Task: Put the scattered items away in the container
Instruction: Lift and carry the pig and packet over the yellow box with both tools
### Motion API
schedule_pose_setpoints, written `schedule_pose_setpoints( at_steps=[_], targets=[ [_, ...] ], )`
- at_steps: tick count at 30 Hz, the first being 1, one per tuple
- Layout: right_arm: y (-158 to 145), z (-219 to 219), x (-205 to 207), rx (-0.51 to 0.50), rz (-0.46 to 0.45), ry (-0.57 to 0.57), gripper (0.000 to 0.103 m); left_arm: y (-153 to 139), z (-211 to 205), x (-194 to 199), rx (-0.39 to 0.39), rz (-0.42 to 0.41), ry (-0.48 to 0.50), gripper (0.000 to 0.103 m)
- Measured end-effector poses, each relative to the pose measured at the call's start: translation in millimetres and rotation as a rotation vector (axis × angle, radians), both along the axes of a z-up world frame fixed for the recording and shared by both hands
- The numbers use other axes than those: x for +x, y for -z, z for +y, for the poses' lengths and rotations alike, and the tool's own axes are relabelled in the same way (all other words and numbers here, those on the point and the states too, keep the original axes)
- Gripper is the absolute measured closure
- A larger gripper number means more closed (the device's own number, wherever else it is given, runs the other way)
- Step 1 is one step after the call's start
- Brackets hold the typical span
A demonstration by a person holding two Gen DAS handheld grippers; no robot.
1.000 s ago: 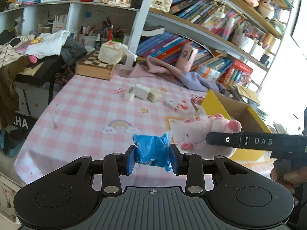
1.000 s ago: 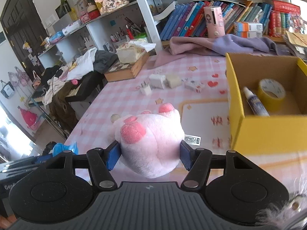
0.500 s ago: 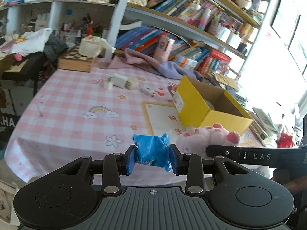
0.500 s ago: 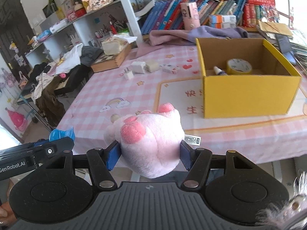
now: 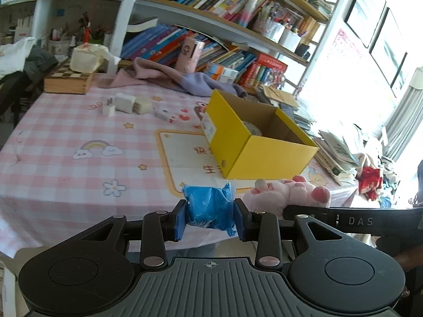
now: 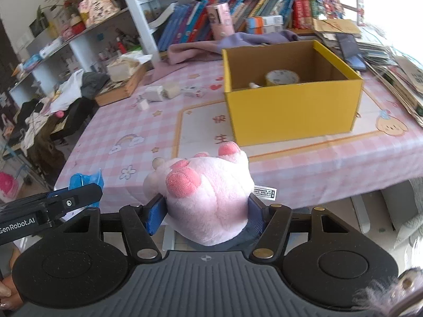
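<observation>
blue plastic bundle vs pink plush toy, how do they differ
The blue plastic bundle is crinkly, glossy film; the pink plush toy is soft and furry. The bundle is small, pinched narrowly in the left gripper; the toy is bulkier, spreading the right gripper wider. Both are clamped, near the table's front edge, outside the yellow box.

Box point(image 6: 290, 116) right of centre on table point(image 6: 105, 137); tape roll point(image 6: 282, 77) inside; chargers point(image 6: 158, 93) upper left.

Both grippers point(image 5: 208, 220) point(image 6: 205, 212) are matte black with ribbed bases, 2 round discs, silver screws, blue pads point(image 6: 156, 212), white "DAS" and "GenRobot.AI" lettering.
</observation>
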State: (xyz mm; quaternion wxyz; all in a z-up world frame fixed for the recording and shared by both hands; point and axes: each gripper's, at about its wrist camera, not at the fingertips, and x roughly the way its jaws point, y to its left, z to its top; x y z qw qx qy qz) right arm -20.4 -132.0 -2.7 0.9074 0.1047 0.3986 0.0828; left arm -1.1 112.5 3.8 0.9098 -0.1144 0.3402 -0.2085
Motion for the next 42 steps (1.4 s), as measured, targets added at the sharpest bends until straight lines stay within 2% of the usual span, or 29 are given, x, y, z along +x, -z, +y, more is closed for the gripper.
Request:
schedule_pose_setpoints(
  at_steps=[18, 27, 42],
  targets=[
    [2, -66, -40, 0.004, 0.018, 0.242, 0.042, 0, -74, 10, -0.004, -0.004, 0.244, 0.068],
    [1, -83, -40, -0.003, 0.02, 0.284, 0.042, 1, -94, 20, -0.007, 0.0, 0.294, 0.068],
    [3, -106, -14, -0.023, 0.04, 0.321, 0.042, 1, -120, 45, 0.011, -0.01, 0.341, 0.068]
  ],
)
